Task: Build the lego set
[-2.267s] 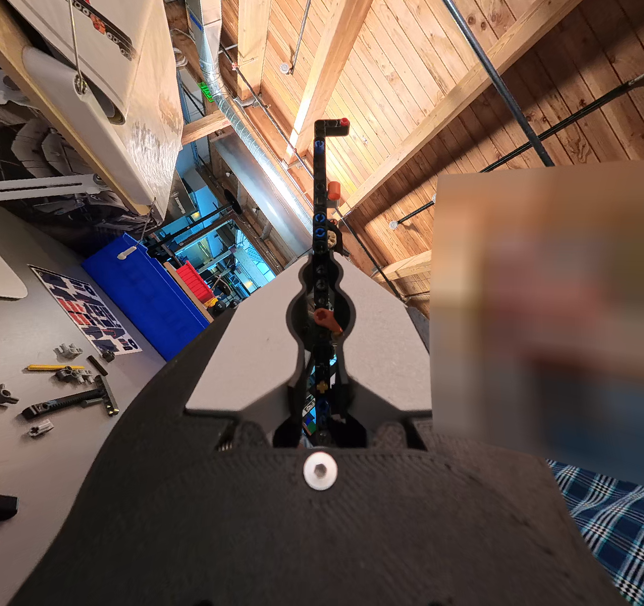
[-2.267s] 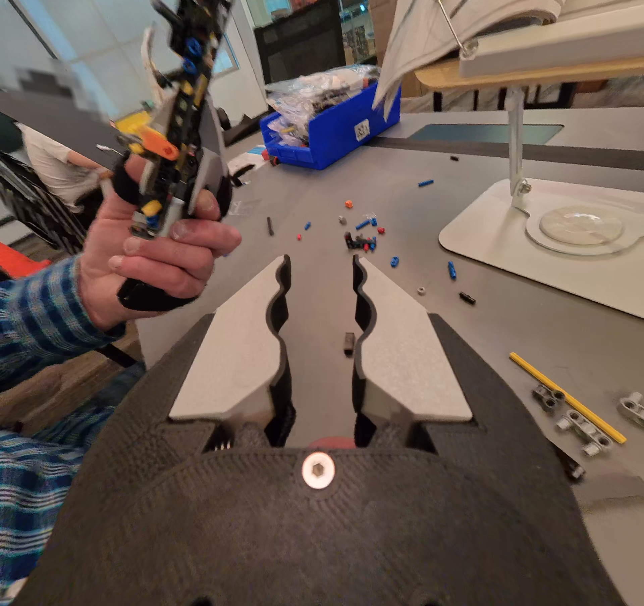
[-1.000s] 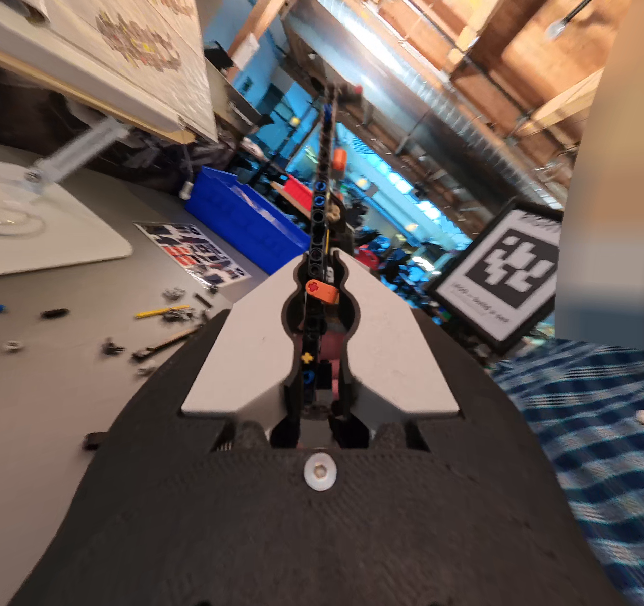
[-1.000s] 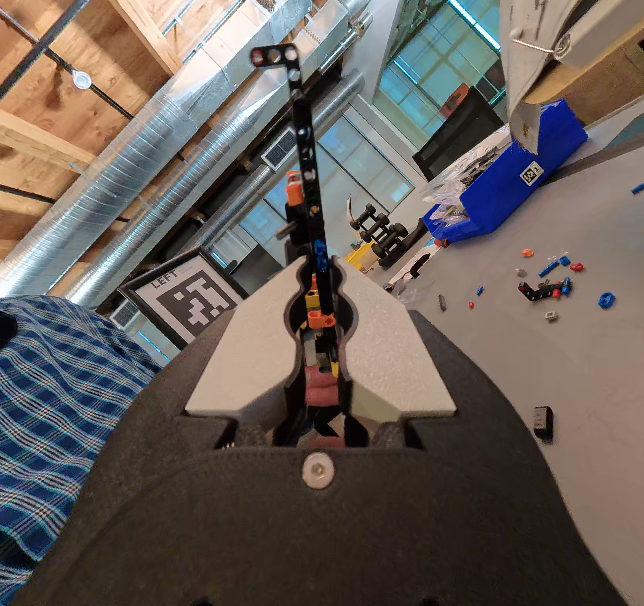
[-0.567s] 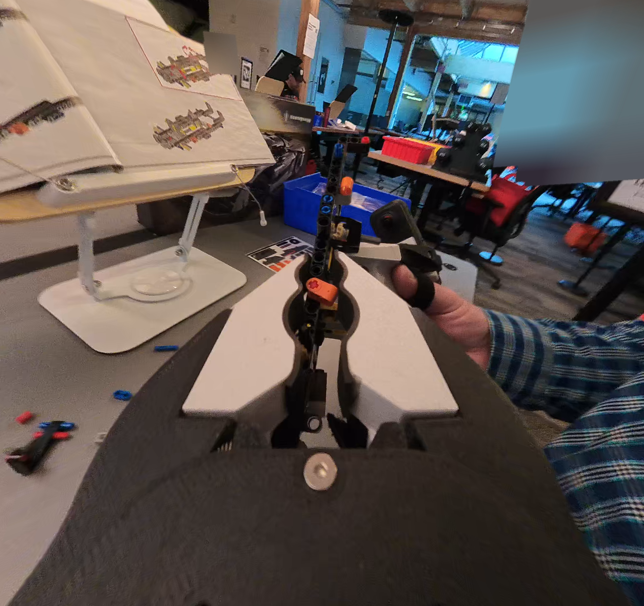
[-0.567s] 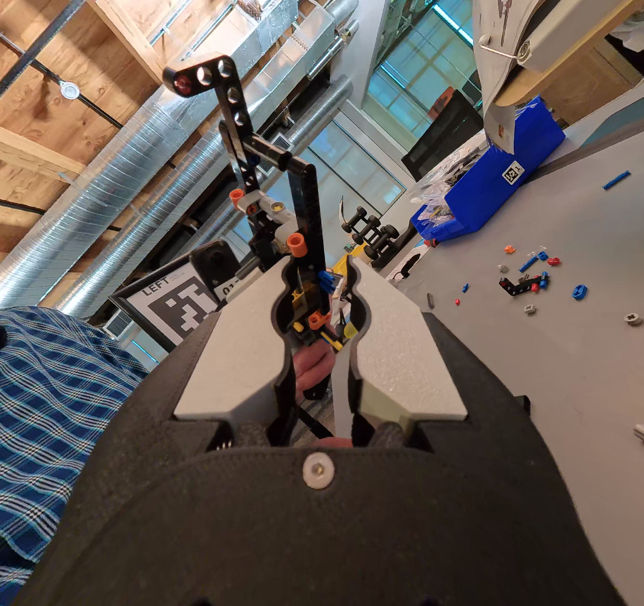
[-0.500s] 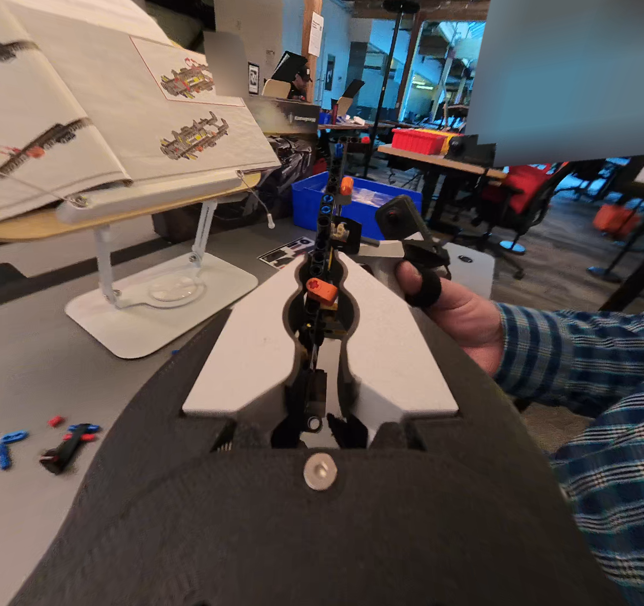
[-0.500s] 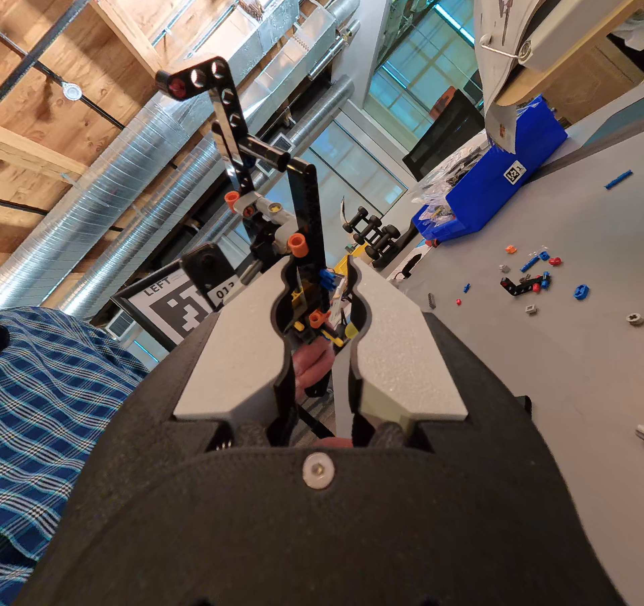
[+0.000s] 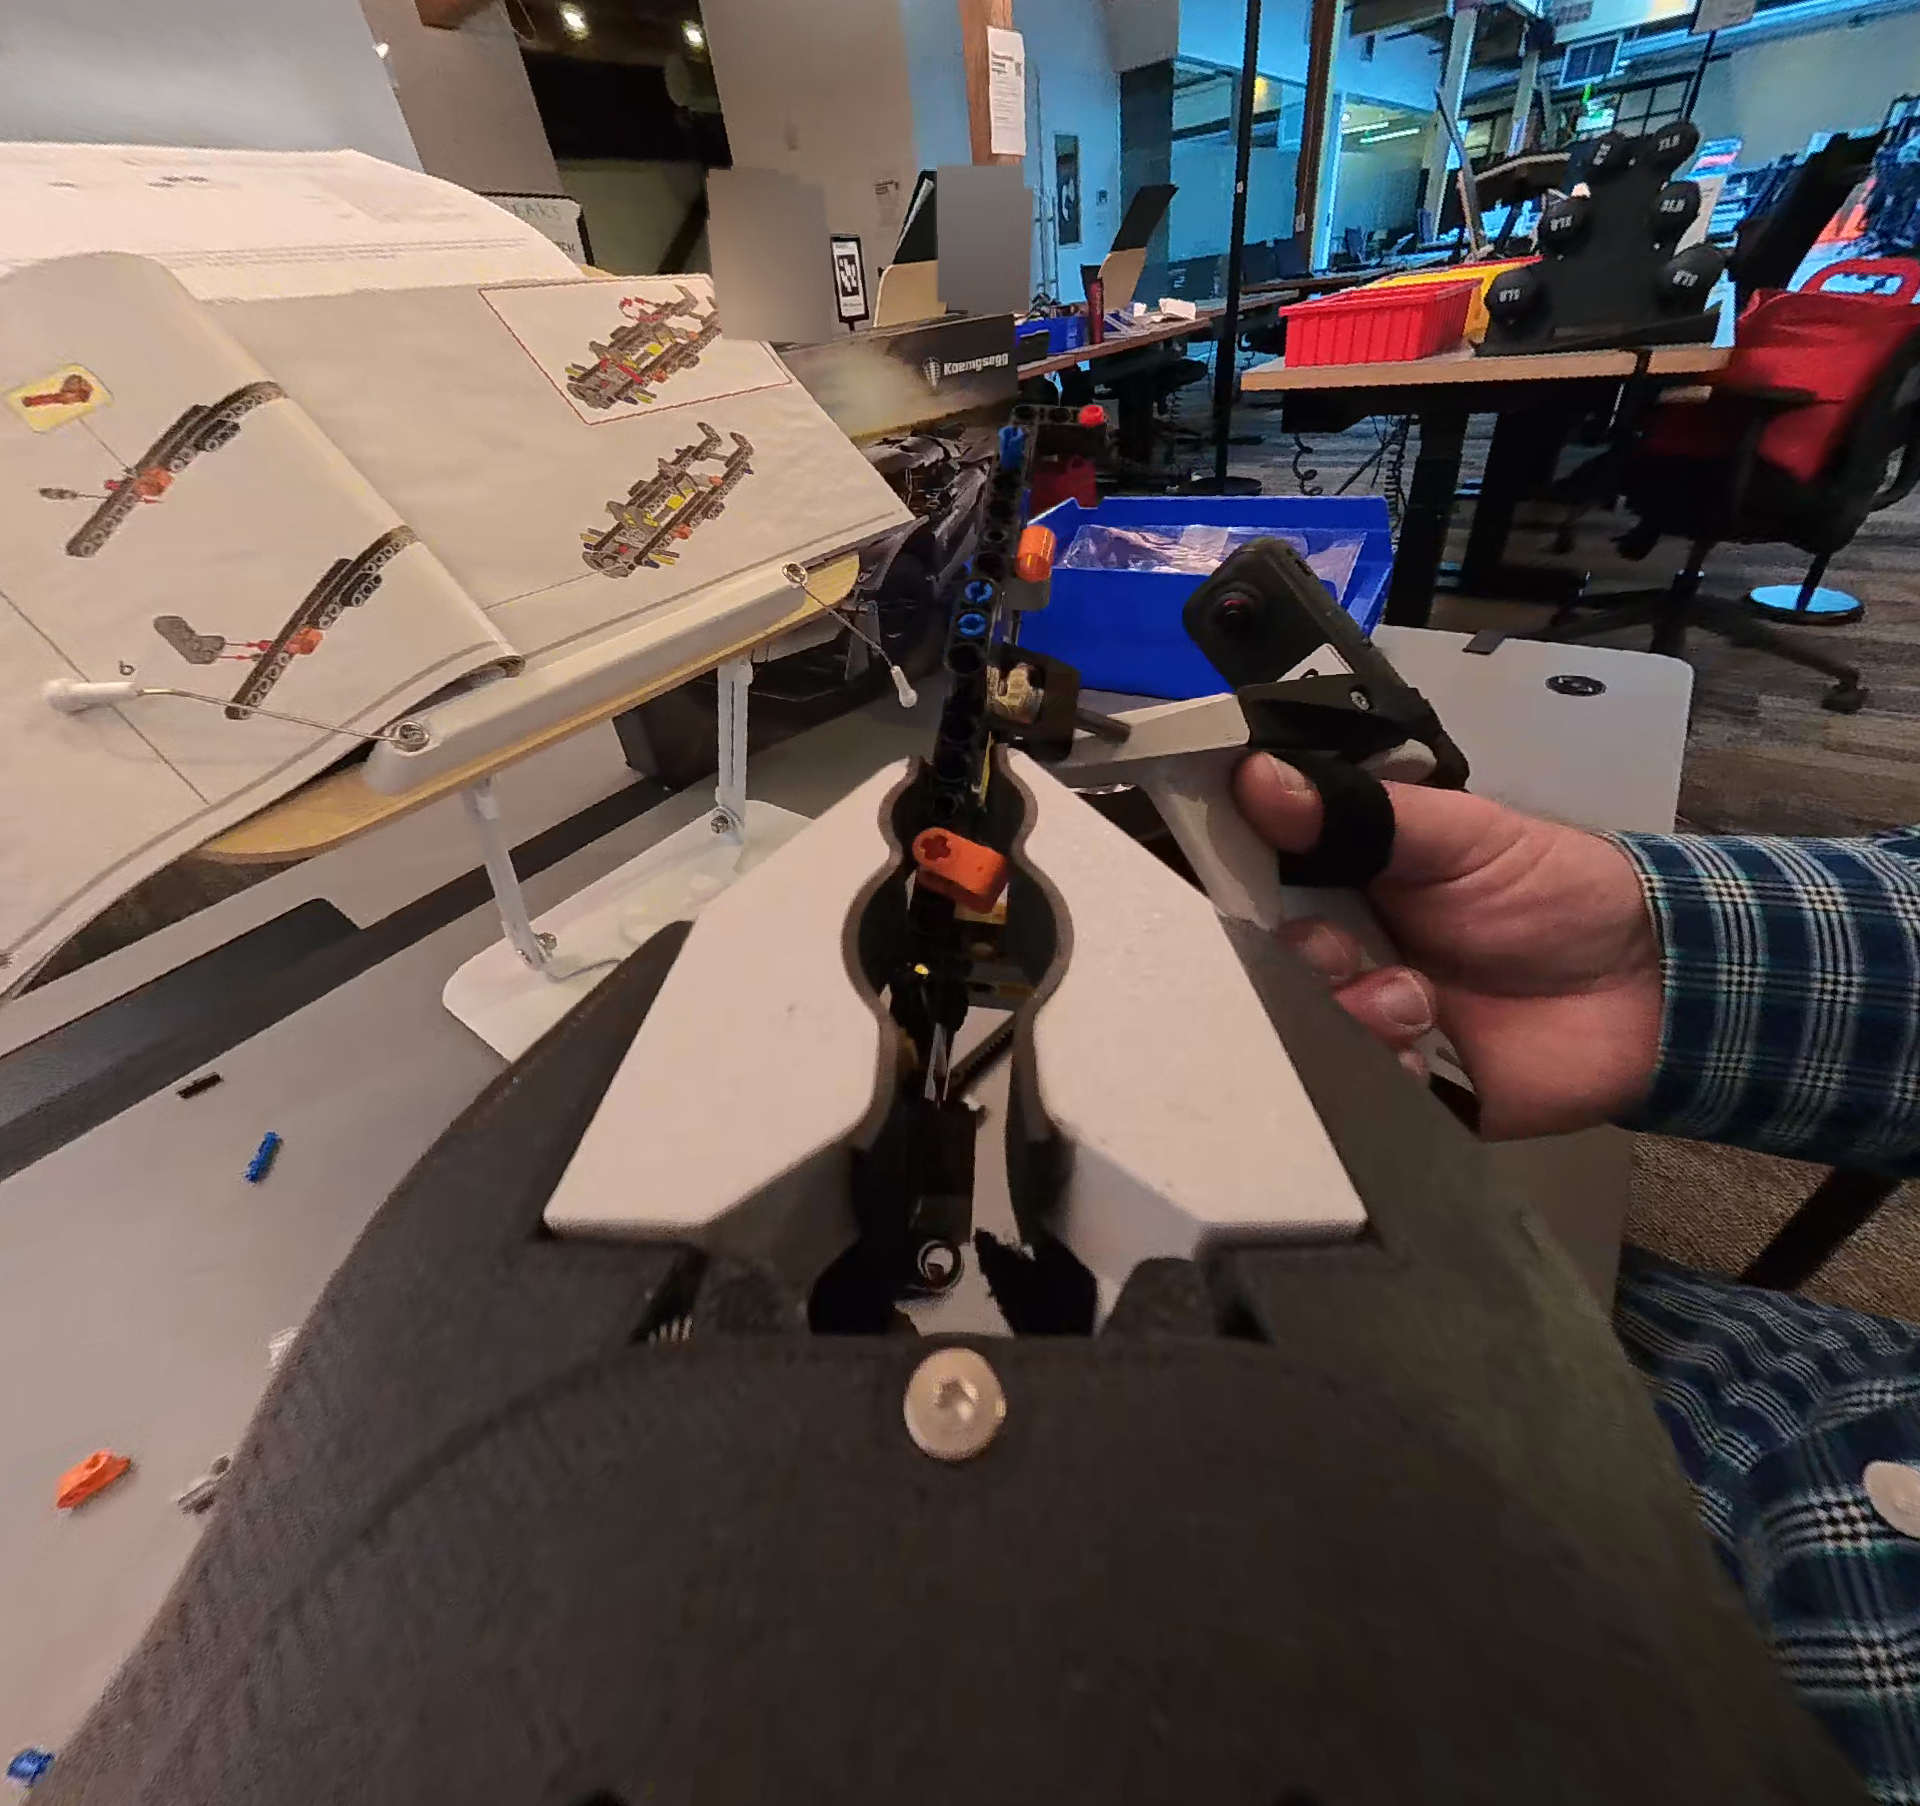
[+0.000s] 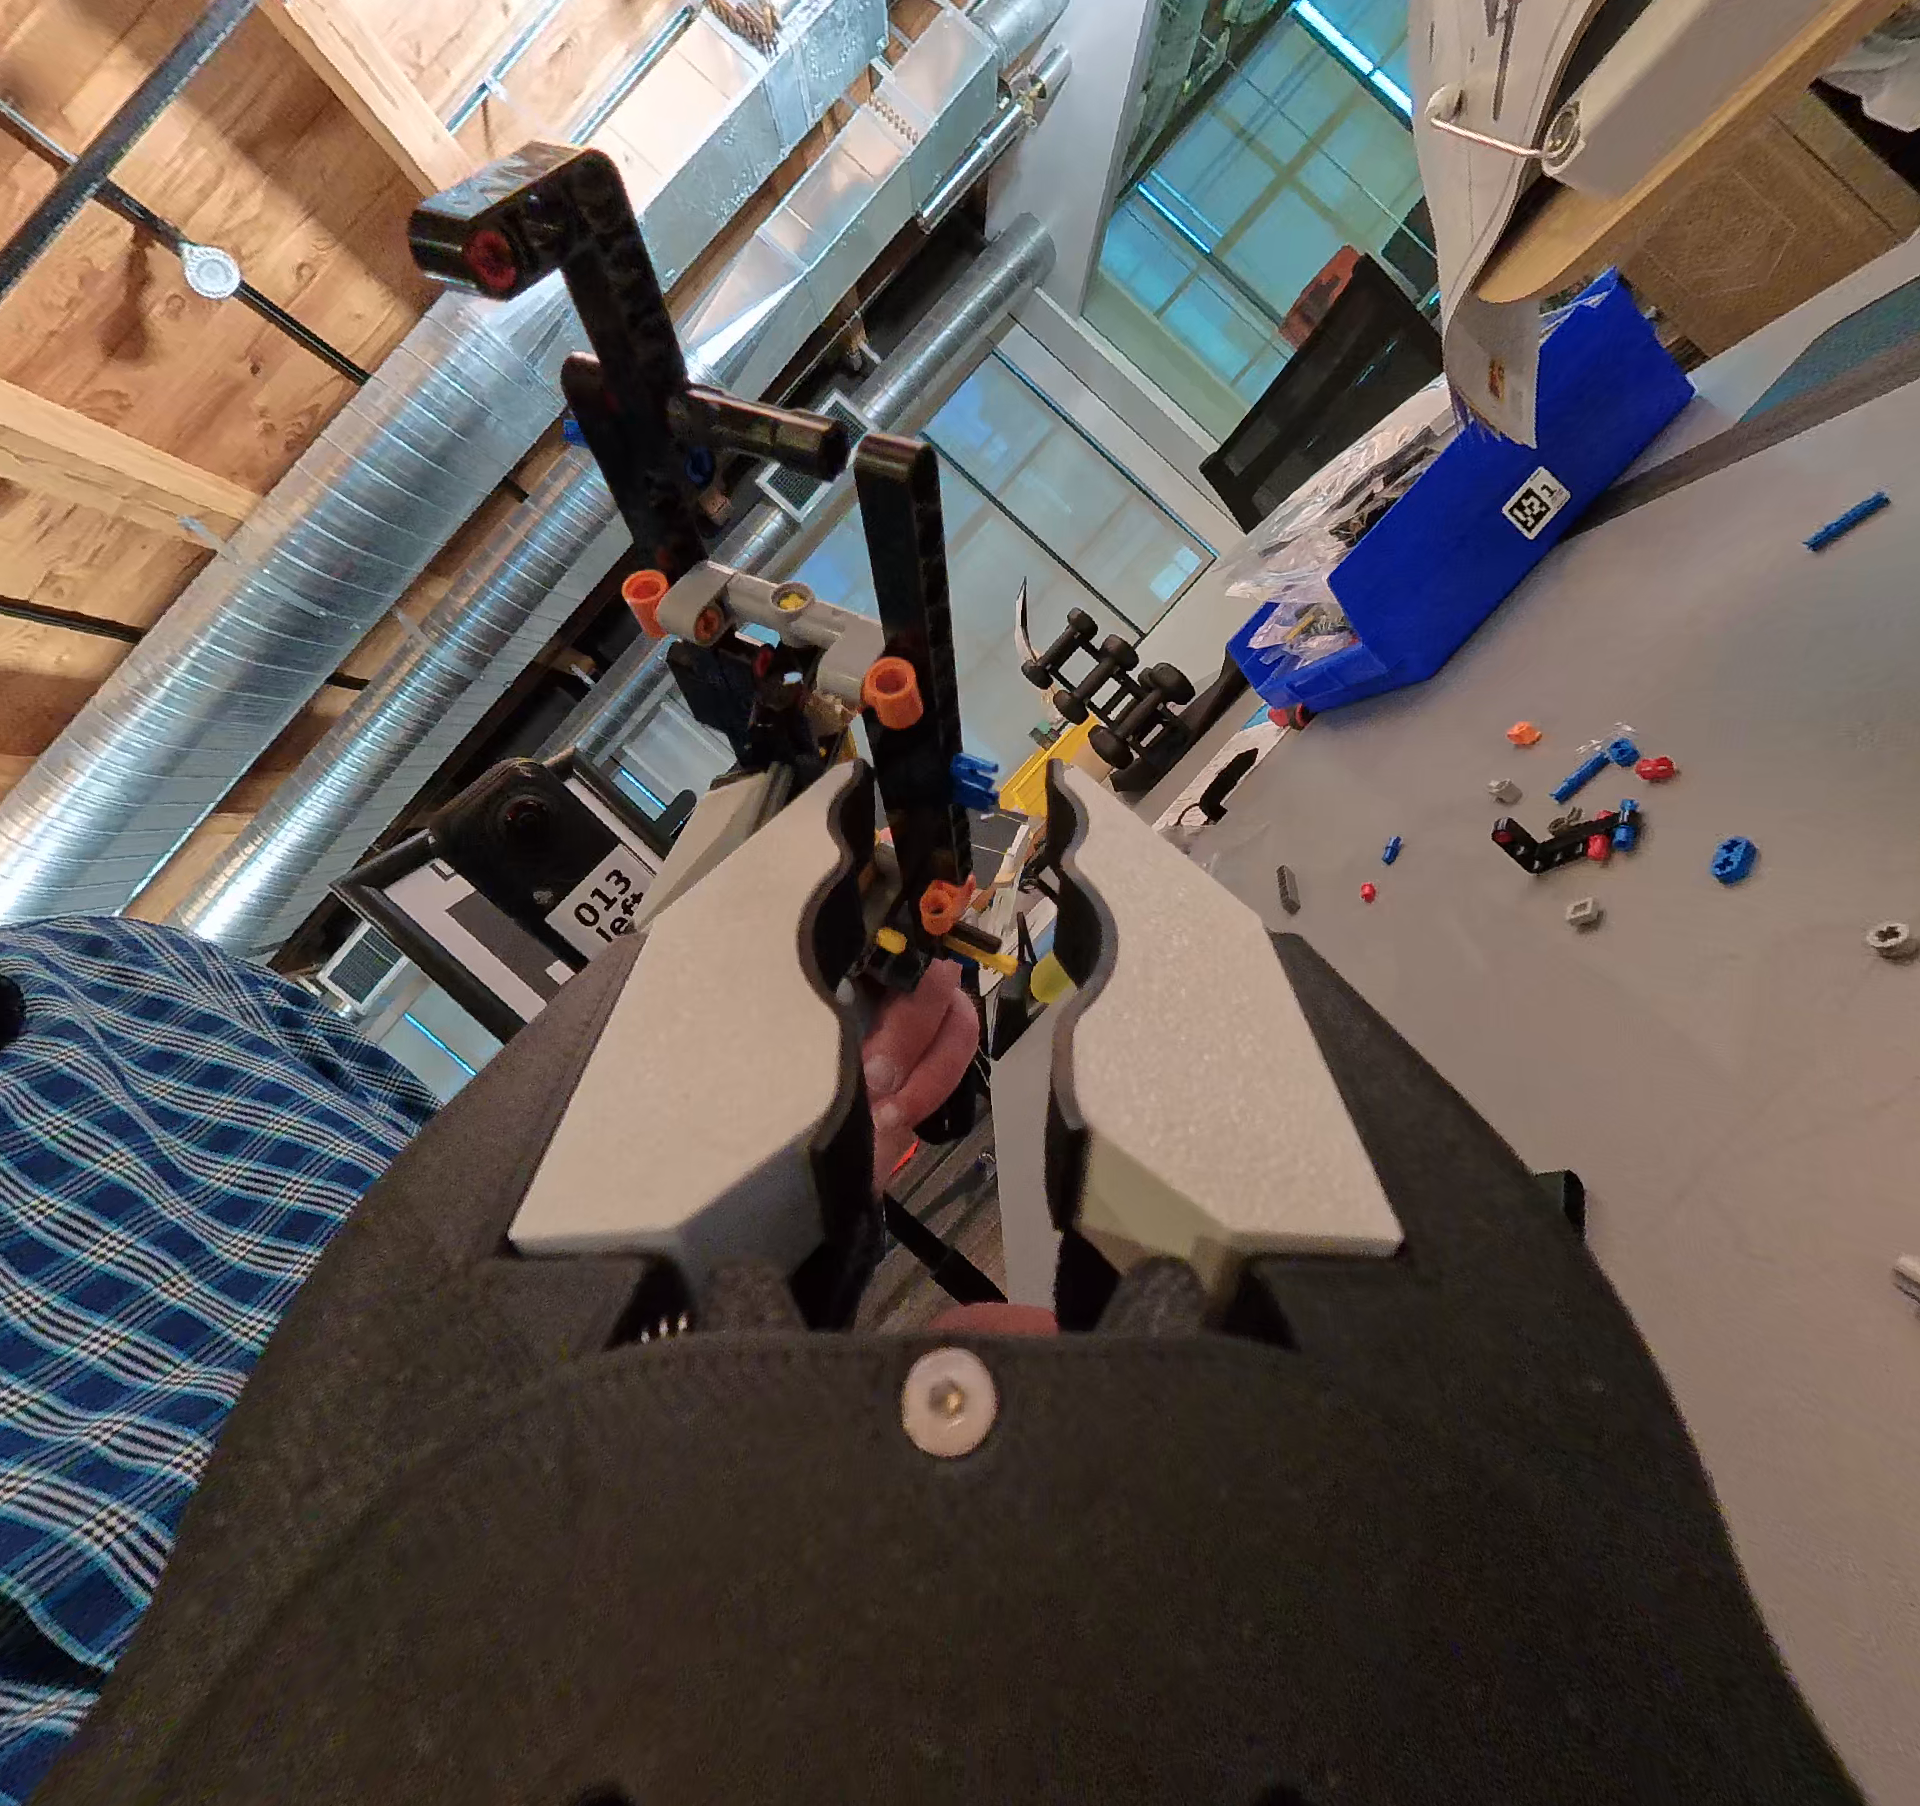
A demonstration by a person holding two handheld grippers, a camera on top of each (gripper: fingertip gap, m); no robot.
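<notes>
The lego assembly point(image 9: 982, 613) is a frame of long black beams with orange, blue and yellow pins and a grey cross link. My left gripper point(image 9: 961, 769) is shut on its lower end and holds it upright in the air above the grey table point(image 9: 156, 1289). In the right wrist view the assembly point(image 10: 914, 613) rises between the jaws of my right gripper point(image 10: 956, 774), which stand apart with a gap beside the beam. In the left wrist view the right gripper point(image 9: 1122, 733) reaches the assembly from the right, held by a hand point(image 9: 1455, 935).
An open instruction booklet point(image 9: 416, 509) rests on a white stand at the left. A blue bin point(image 10: 1455, 561) of bagged parts stands behind. Several loose pieces point(image 10: 1558, 831) lie on the table point(image 10: 1558, 1185), with an orange piece point(image 9: 91, 1476) and a blue pin point(image 9: 262, 1156) nearer. Across from one pair of fingers to the other is roughly 4 centimeters.
The left gripper tipped the assembly down from the ceiling to level. The right gripper rose from the table, closed on the assembly, then opened its jaws around it.
</notes>
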